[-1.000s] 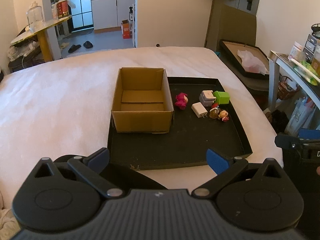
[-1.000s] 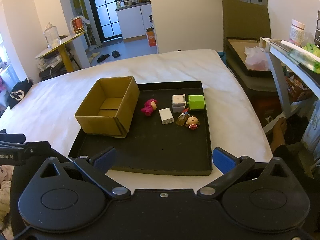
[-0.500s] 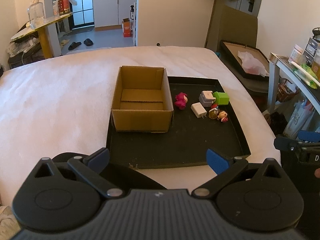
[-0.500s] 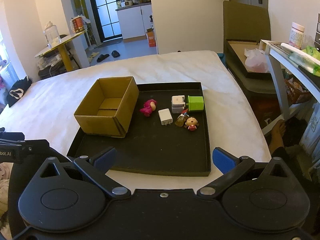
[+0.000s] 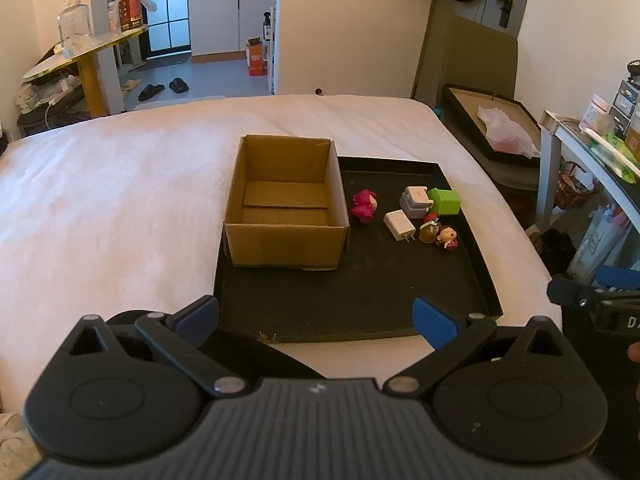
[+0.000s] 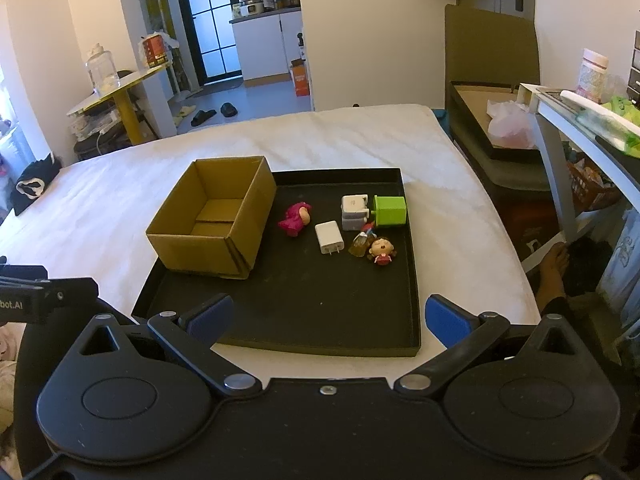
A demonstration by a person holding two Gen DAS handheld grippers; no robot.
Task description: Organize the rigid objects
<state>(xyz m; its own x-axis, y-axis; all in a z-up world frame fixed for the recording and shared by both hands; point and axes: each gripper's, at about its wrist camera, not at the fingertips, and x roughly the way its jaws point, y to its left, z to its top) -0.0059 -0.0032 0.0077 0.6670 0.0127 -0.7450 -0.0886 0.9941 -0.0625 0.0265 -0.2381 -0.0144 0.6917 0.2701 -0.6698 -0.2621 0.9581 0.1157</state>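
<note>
A black tray [image 5: 360, 300] [image 6: 320, 312] lies on the white bed. An open, empty cardboard box [image 5: 286, 200] [image 6: 216, 224] stands on its left part. To the right of the box lie a pink figure [image 5: 365, 205] [image 6: 296, 218], a white charger [image 5: 398, 224] [image 6: 329, 237], a grey adapter [image 5: 414, 201] [image 6: 354, 210], a green cube [image 5: 445, 201] [image 6: 390, 210], a small bottle [image 5: 429, 232] [image 6: 360, 243] and a small doll [image 5: 448, 237] [image 6: 382, 250]. My left gripper [image 5: 316, 316] and my right gripper [image 6: 328, 318] are both open and empty, at the tray's near edge.
The bed [image 5: 120, 184] spreads wide to the left. A side table [image 6: 580, 120] with clutter and a leaning tray [image 5: 492, 124] stand to the right. A person's foot [image 6: 554, 268] is beside the bed at the right.
Both views have shifted slightly nearer to the tray. The objects on the tray have not moved, and both grippers stay open.
</note>
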